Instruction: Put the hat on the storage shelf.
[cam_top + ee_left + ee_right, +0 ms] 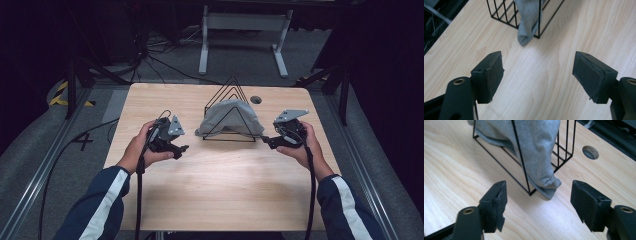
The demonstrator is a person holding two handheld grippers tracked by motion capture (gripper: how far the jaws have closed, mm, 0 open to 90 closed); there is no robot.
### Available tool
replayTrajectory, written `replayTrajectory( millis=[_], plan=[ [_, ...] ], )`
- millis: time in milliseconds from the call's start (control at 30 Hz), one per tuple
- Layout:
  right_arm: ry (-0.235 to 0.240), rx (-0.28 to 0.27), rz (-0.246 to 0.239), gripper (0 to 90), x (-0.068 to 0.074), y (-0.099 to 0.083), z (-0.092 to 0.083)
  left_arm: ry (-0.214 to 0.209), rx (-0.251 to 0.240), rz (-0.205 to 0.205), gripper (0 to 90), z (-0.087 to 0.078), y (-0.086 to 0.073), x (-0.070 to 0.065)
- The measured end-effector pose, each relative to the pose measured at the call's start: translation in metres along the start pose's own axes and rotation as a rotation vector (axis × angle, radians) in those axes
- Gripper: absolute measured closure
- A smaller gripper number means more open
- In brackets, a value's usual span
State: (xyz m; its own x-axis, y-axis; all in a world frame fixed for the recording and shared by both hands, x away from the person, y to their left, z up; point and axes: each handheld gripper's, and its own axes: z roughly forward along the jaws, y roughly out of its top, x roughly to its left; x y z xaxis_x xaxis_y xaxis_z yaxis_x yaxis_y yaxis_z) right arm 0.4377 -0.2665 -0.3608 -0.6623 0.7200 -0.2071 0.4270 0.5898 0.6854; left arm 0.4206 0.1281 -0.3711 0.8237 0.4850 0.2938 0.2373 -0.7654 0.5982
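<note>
A grey cloth (229, 117) hangs draped over a black triangular wire rack (231, 89) near the middle of the wooden table (215, 175). One end of the cloth (527, 27) spills out of the rack (504, 15) onto the wood ahead of my left gripper (537, 75), which is open and holds nothing. The other end of the cloth (541, 157) droops past the rack's corner (530, 192) just in front of my right gripper (539, 202), also open and holding nothing. From above, the left gripper (181, 149) sits left of the rack and the right gripper (266, 142) right of it.
A round hole (256, 99) pierces the table behind the rack; it also appears as a hole (590, 152) in the right gripper view. A white table frame (245, 35) stands on the floor beyond. Cables lie on the carpet at left.
</note>
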Motion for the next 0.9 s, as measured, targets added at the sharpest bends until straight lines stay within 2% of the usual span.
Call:
replayTrajectory(
  millis=[267, 333, 533, 900],
  plan=[
    [0.002, 0.004, -0.007, 28.7, 0.007, -0.012, -0.008, -0.008, 0.0, 0.006, 24.2, -0.01, -0.021, -0.007],
    [0.006, 0.003, -0.005, 28.6, 0.008, -0.017, -0.01, 0.005, 0.008, 0.01, 24.1, -0.013, -0.027, -0.01],
    [0.001, 0.009, -0.001, 28.6, 0.011, -0.034, -0.017, 0.007, 0.02, 0.024, 23.9, -0.019, -0.043, -0.017],
    [-0.021, 0.003, -0.023, 27.9, 0.019, -0.067, -0.03, -0.002, 0.02, 0.006, 23.1, -0.025, -0.083, -0.028]
  ],
)
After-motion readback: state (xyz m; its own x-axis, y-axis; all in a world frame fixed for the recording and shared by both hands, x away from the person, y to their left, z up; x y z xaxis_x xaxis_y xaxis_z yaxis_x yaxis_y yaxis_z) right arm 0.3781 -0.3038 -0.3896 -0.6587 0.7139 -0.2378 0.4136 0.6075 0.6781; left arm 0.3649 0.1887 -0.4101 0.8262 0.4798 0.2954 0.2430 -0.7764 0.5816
